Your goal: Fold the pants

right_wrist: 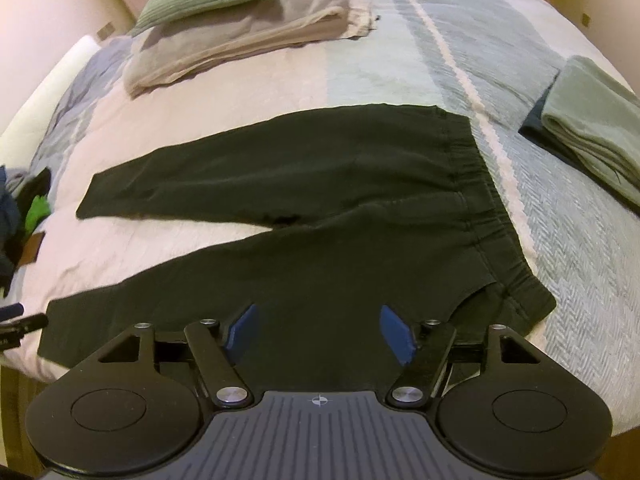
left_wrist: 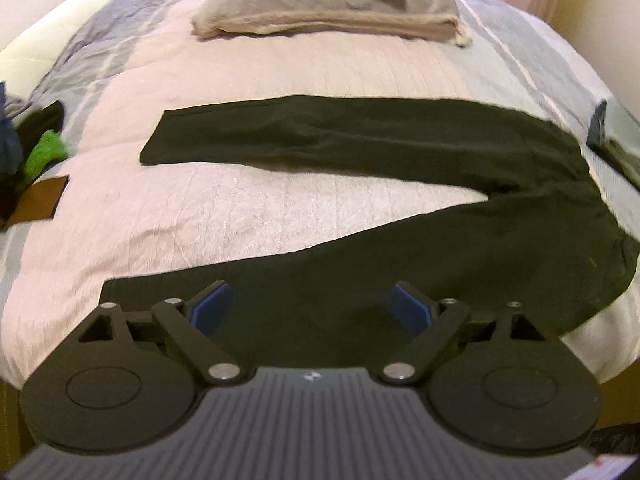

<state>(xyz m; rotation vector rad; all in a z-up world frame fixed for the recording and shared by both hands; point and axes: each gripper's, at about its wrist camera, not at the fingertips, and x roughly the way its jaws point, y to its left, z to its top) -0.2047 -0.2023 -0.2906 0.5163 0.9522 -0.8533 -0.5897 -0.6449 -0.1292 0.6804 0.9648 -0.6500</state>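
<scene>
Dark pants (left_wrist: 360,140) lie flat on a pink and blue-striped bedspread (left_wrist: 240,208), legs spread in a V toward the left, waistband at the right. My left gripper (left_wrist: 310,304) is open above the near leg close to its cuff end. In the right wrist view the same pants (right_wrist: 320,208) show the elastic waistband (right_wrist: 484,200) at right. My right gripper (right_wrist: 318,328) is open, hovering over the near leg's thigh area close to the bed's front edge. The blue pads (right_wrist: 394,332) hold nothing.
Stacked pillows (left_wrist: 324,4) sit at the bed's head. A pile of clothes with a green piece (left_wrist: 44,152) lies at the left edge. Folded grey-green garments (right_wrist: 592,120) rest at the right. The tip of the other gripper (right_wrist: 20,320) shows at far left.
</scene>
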